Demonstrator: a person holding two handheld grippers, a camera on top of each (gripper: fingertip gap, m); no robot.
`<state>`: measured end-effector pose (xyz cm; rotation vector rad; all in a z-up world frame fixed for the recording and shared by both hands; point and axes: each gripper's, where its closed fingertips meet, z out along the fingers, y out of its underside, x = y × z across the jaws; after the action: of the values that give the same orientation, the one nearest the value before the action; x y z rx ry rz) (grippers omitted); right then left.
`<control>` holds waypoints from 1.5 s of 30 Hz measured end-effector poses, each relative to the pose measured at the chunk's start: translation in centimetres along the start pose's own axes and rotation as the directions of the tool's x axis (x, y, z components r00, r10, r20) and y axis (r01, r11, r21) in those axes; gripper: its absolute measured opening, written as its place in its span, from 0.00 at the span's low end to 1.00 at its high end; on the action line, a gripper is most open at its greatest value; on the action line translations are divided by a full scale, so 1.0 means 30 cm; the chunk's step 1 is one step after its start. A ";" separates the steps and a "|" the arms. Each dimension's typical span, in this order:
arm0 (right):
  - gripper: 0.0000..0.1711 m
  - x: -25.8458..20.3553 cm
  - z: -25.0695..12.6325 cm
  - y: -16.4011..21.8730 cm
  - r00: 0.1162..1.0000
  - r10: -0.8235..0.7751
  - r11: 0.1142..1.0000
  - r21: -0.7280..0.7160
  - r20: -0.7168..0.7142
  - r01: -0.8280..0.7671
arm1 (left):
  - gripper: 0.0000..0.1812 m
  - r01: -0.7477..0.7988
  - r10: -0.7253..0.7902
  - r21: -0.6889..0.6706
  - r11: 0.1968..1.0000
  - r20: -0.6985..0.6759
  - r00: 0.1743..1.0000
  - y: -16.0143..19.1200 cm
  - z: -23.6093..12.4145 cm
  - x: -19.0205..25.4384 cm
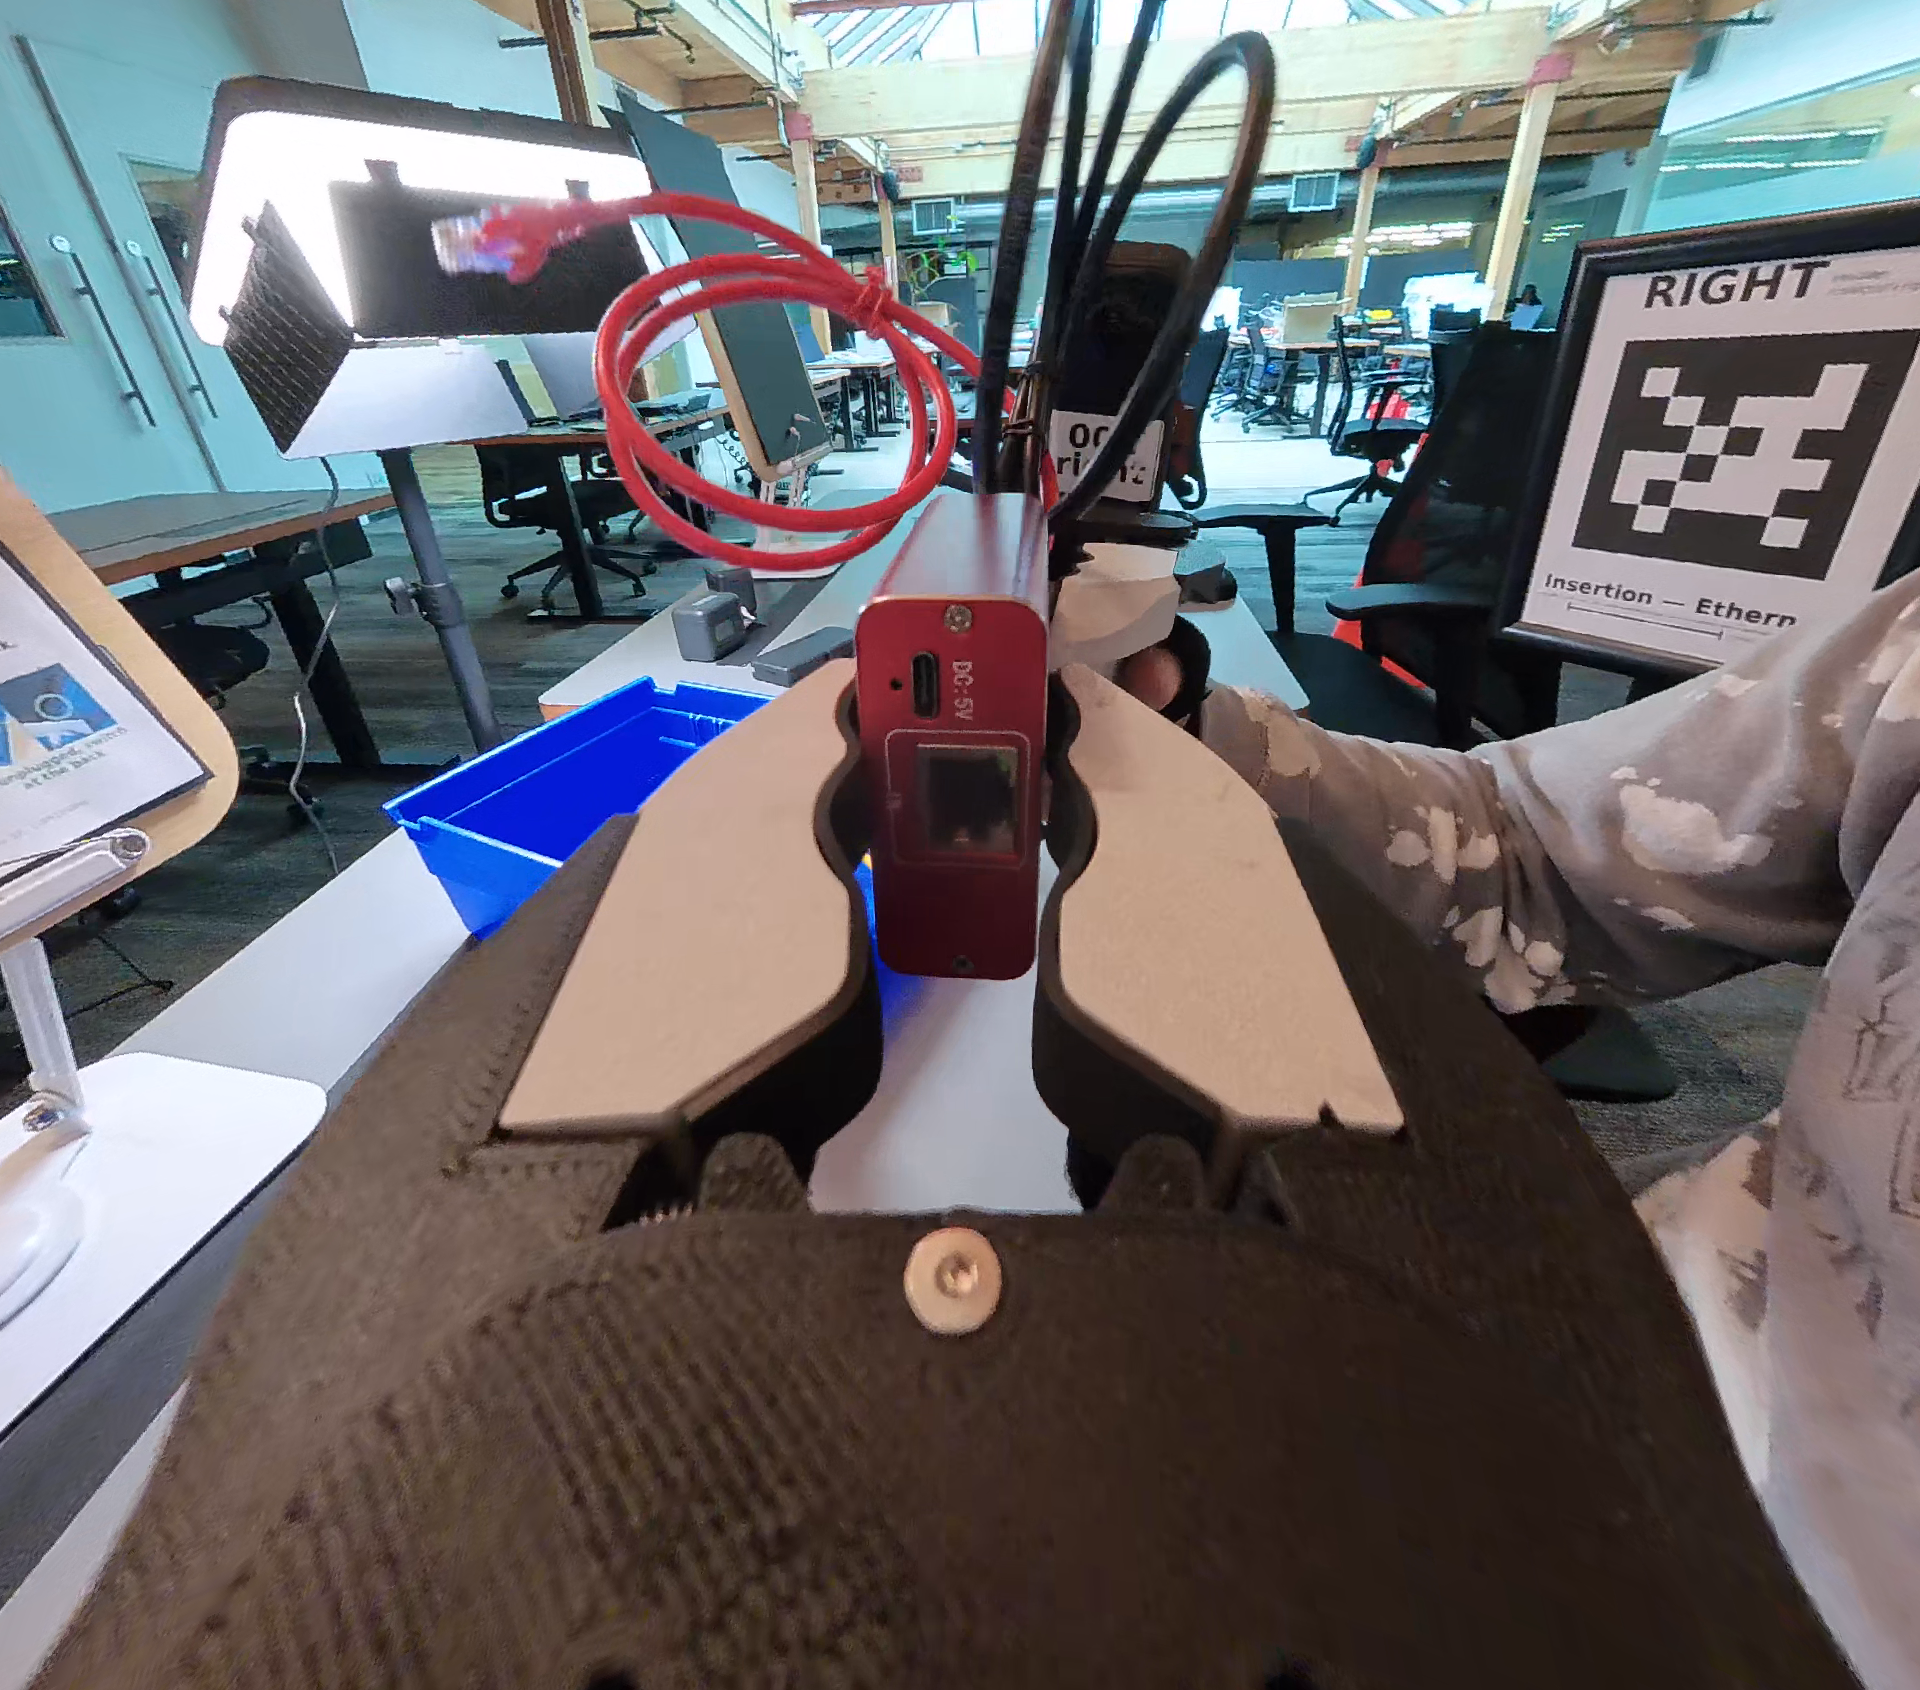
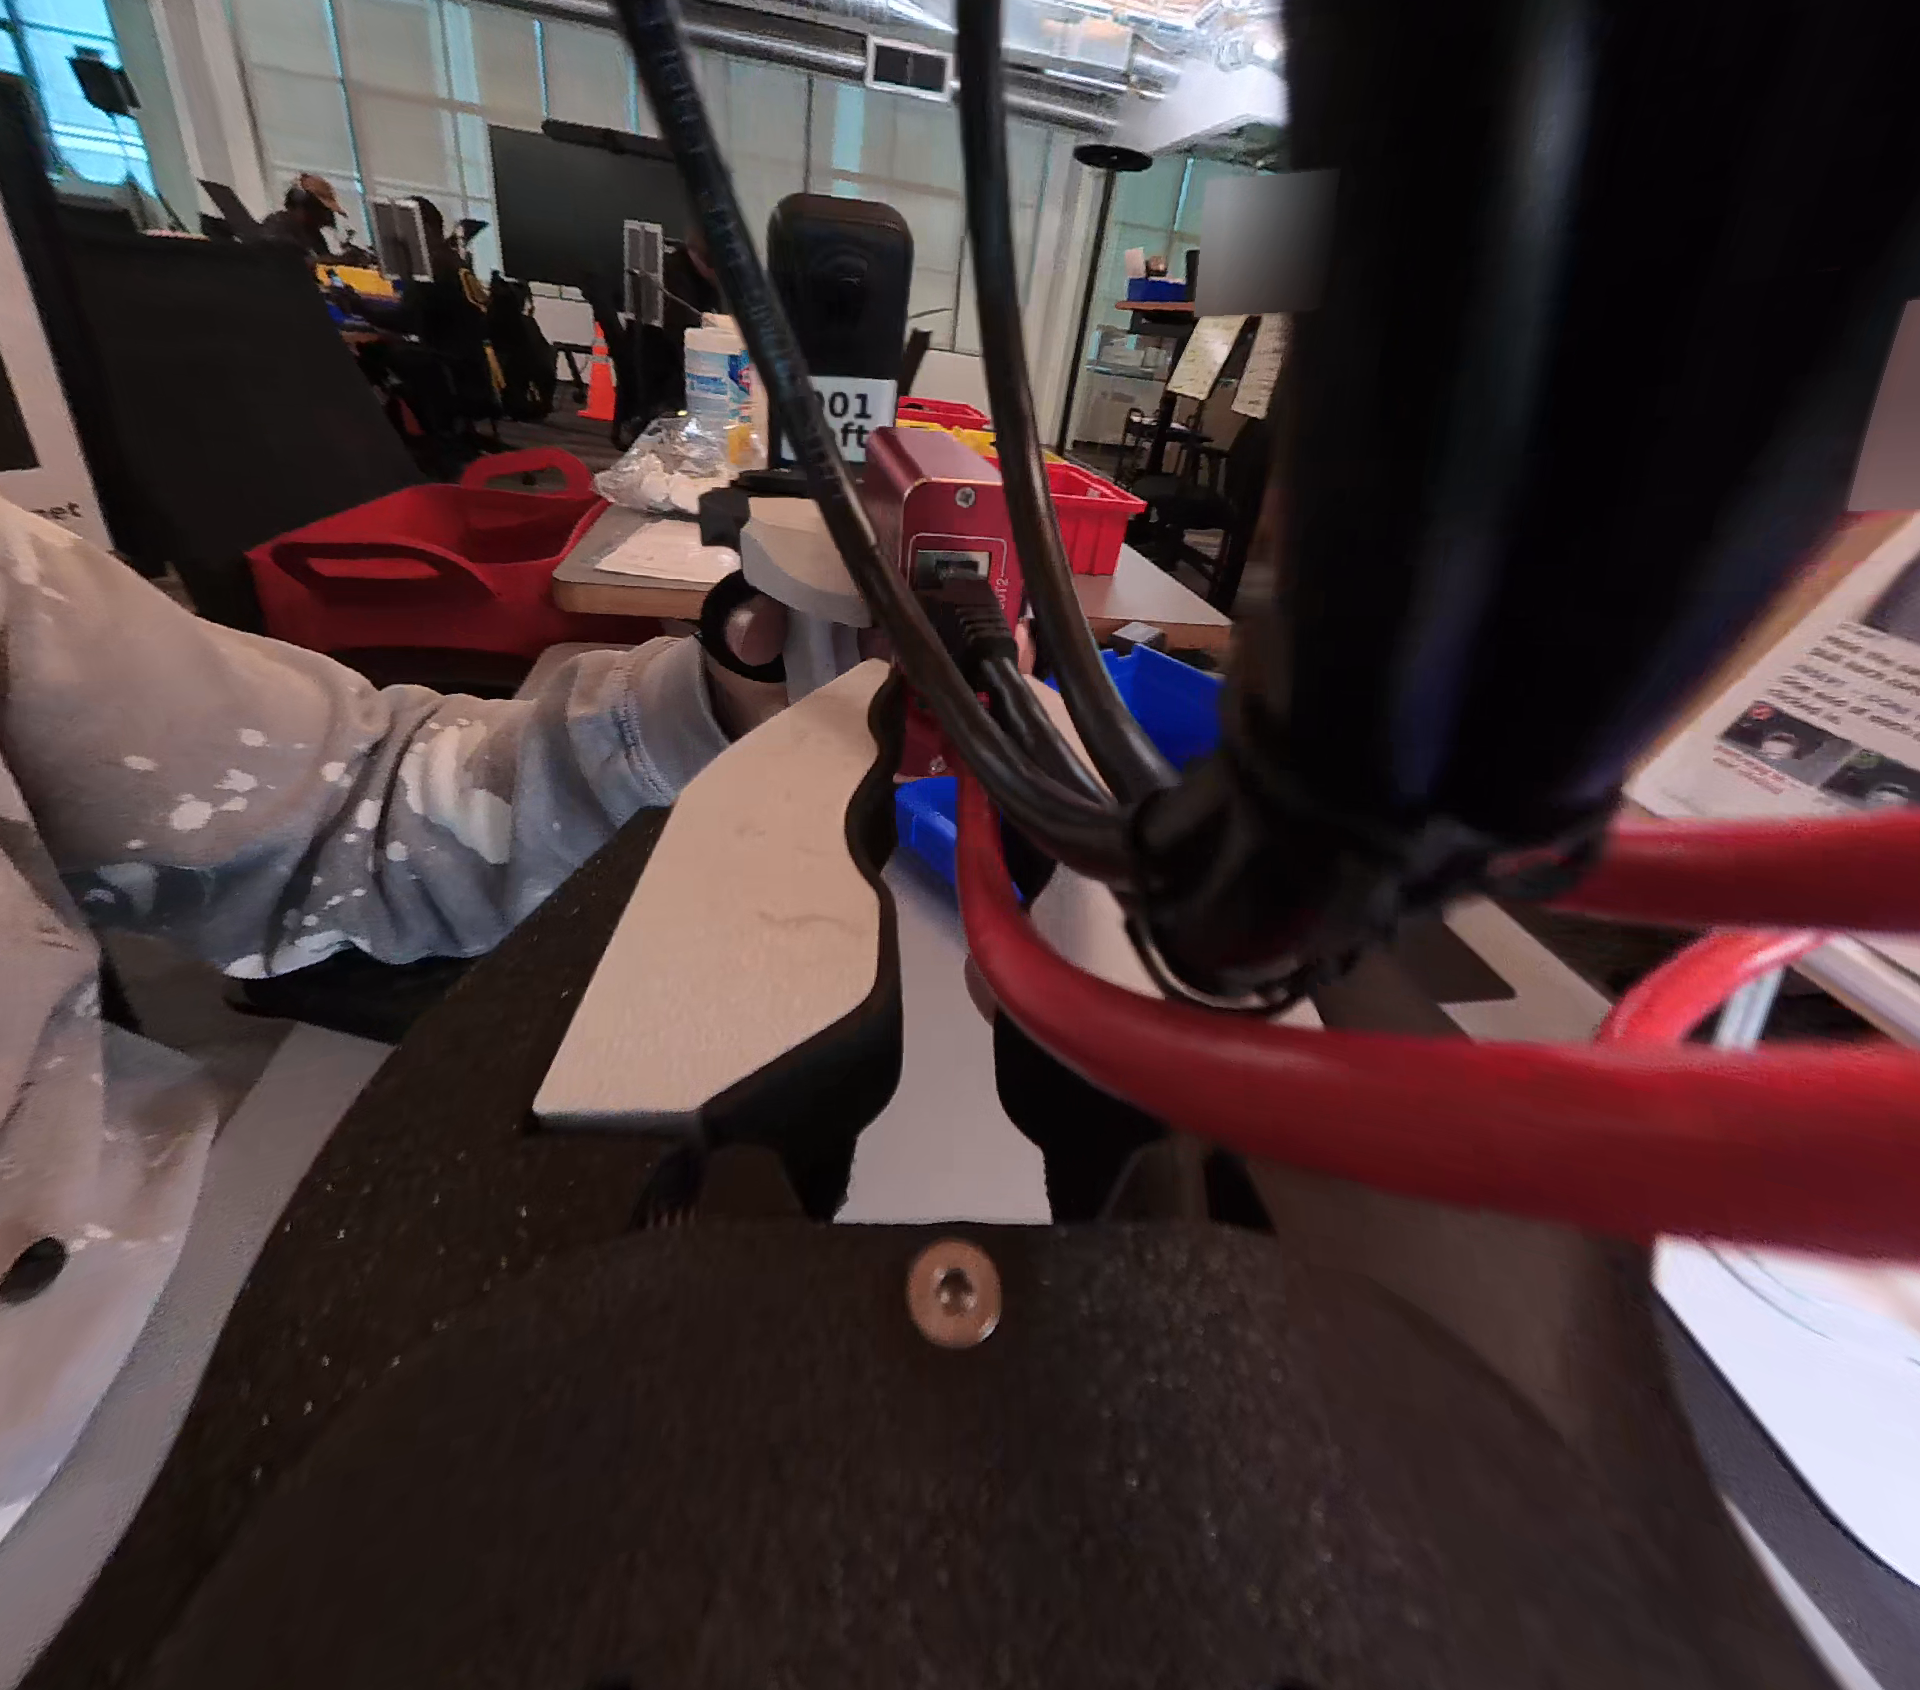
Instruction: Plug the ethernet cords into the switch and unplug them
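White table (image 1: 312,986) lies under everything, with a blue bin (image 1: 540,799) on it just left of the switch in the left wrist view. Left gripper (image 1: 956,819) holds the red switch (image 1: 961,767) upright above the table, its 2 fingers clamped on the sides. Right gripper (image 2: 940,767) sits on the switch's far side, reaching the port face; 1 finger is hidden behind cables, so can't tell its grip. Red cord (image 1: 769,404) loops up behind the switch w/ free plug end in the air. Black cord (image 2: 966,612) is plugged into a switch port.
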<state>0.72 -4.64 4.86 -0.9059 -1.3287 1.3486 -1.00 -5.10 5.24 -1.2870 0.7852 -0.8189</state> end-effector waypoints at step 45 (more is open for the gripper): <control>0.09 0.081 0.018 0.045 0.976 0.188 0.981 -0.023 -0.112 -0.191 | 0.16 0.226 -0.227 0.043 0.973 0.003 0.974 0.024 -0.010 -0.083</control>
<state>-0.53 -2.29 3.90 -1.1372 -1.2072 1.4032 -2.45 -3.02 4.61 -1.3567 0.6178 -1.0074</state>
